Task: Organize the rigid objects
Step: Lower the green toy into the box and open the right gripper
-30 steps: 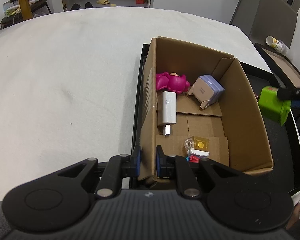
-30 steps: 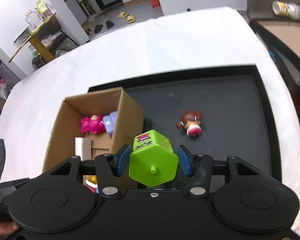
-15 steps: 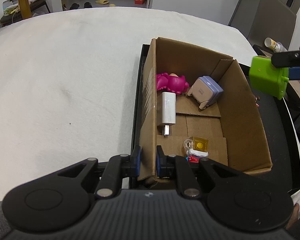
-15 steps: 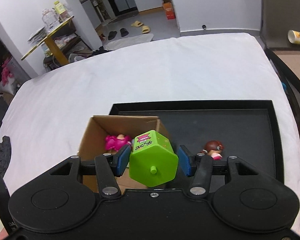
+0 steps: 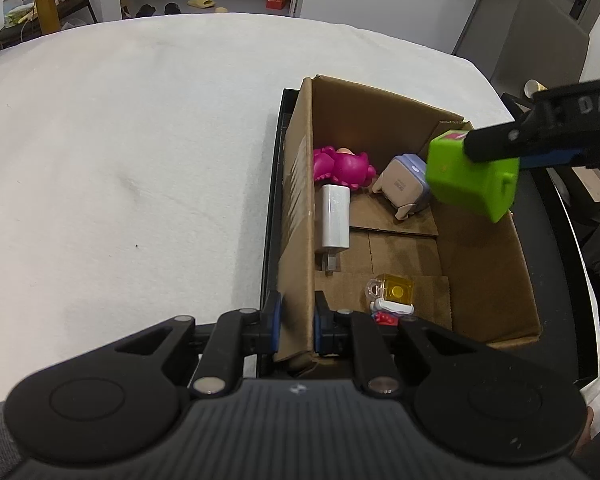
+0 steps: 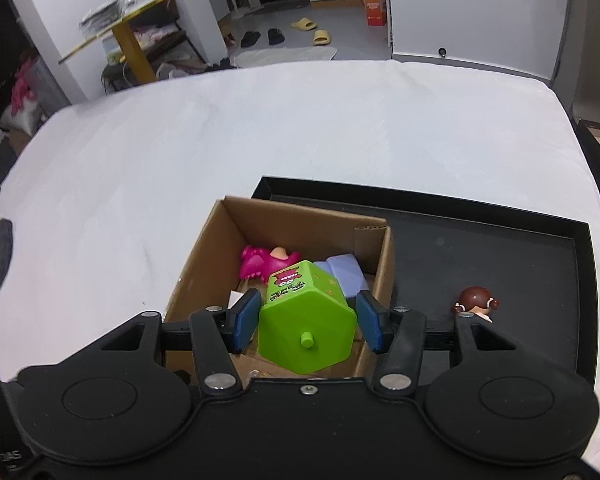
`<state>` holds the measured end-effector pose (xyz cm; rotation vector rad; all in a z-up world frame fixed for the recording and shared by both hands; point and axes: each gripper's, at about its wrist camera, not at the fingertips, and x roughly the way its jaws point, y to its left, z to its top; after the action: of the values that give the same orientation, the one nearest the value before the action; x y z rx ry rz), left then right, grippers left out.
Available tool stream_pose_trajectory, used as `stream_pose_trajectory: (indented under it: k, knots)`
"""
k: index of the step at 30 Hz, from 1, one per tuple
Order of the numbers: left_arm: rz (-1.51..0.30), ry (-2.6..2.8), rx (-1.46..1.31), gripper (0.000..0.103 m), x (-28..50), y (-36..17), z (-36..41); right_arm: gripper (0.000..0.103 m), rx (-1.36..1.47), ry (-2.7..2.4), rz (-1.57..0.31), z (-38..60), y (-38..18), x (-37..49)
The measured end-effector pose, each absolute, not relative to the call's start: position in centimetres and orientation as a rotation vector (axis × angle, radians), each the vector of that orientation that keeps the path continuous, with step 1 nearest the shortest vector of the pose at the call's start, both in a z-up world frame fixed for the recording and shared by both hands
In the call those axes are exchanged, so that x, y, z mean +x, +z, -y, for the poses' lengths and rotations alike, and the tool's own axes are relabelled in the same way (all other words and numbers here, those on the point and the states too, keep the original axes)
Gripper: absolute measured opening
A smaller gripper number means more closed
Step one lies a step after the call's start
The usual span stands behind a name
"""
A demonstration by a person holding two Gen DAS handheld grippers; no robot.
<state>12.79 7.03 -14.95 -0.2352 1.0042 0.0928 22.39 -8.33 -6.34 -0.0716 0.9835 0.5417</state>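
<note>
The white-covered surface (image 5: 120,152) is carrying a black tray (image 6: 500,248), and the cardboard box (image 5: 488,280) is standing at the tray's left end. The left claw (image 5: 296,326) is pinching the box's near left wall, jaws narrow on the cardboard, steadying it. The right claw (image 6: 306,320) is holding the green hexagonal toy (image 6: 306,320) between its blue pads, poised above the box's right wall and far right interior.

Risks, in my judgement:
- Released here, the green toy is likely to be striking the right wall's rim and tumbling onto the tray.
- Dropped from this height, it could be landing on the lilac cube toy (image 5: 404,184) or the pink figure (image 5: 342,164) and bouncing.
- The box is light; a knock from the right claw could be shifting it if the left pinch slips.
- The white charger (image 5: 334,220) and the small yellow piece (image 5: 398,290) are lying clear of the drop zone.
- A brown-haired figurine (image 6: 474,300) is waiting on the tray, unsorted.
</note>
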Motion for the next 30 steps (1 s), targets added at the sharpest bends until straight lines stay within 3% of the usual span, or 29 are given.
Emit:
stream_pose_trajectory:
  k: [14, 30]
  knots:
    - [-0.996, 0.083, -0.249, 0.015, 12.6, -14.9, -7.3, 0.052, -0.234, 0.485, -1.016, 6.1, -8.4, 21.1]
    - [-1.002, 0.102, -0.23, 0.014, 12.9, -14.9, -6.7, 0.053, -0.151, 0.482, -0.972, 9.5, -6.5, 20.2]
